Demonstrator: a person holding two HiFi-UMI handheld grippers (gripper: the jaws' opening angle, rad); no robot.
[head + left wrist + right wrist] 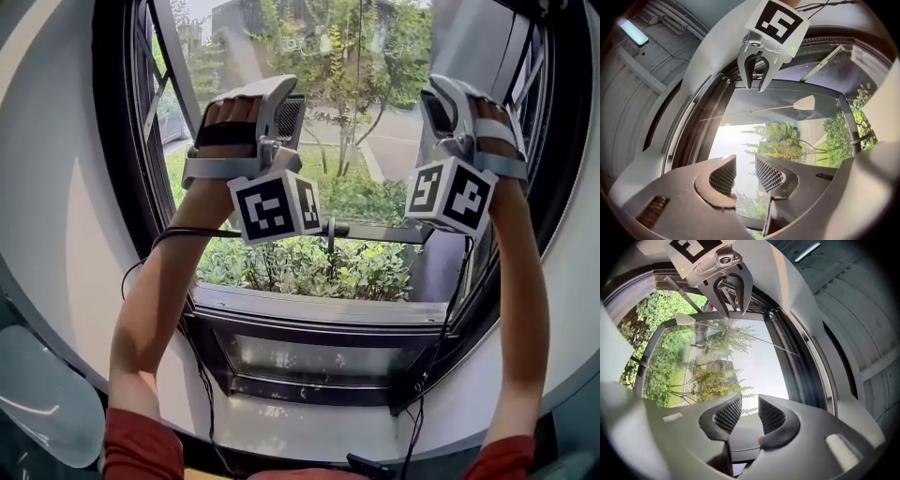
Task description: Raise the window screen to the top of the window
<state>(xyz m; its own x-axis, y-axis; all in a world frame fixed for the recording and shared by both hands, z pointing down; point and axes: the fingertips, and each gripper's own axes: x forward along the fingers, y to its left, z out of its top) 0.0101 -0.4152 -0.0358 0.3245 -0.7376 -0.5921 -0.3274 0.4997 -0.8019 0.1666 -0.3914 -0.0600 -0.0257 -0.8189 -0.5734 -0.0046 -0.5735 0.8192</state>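
Only print here is the black-and-white square patterns on the marker cubes (pixel 277 206), nothing readable as words. Both arms are up in front of the window (pixel 309 309), which looks out on trees (pixel 337 66) and a lawn. The left gripper (pixel 743 161) has its jaws apart with only sky and leaves showing in the gap. Same for the right gripper (pixel 750 401): parted, gripping nothing. Honestly can't pick out the window screen in any view, so I can't say where it sits against the jaws.
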